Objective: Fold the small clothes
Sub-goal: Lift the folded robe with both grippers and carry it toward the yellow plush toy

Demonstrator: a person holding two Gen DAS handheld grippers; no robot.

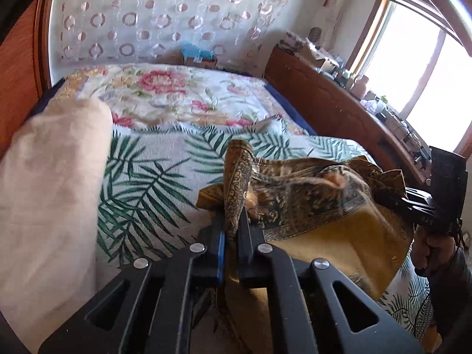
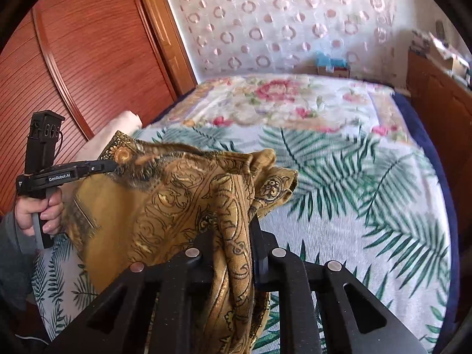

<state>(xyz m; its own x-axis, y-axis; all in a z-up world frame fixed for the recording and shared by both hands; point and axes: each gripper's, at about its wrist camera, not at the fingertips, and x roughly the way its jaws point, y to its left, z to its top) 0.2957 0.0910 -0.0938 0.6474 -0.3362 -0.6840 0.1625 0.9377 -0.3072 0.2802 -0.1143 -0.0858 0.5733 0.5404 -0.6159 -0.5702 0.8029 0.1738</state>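
A mustard and gold patterned garment hangs bunched between both grippers above the palm-leaf bedspread. My left gripper is shut on a twisted edge of the cloth, which pokes up past the fingertips. My right gripper is shut on another fold of the same garment, the cloth draping over and between its fingers. The right gripper shows at the right edge of the left wrist view, held by a hand. The left gripper shows at the left of the right wrist view, pinching the garment's corner.
A pale beige pillow lies at the left. A floral quilt covers the far half of the bed. A wooden headboard shelf with clutter runs along the right. A wooden wardrobe stands on the left side.
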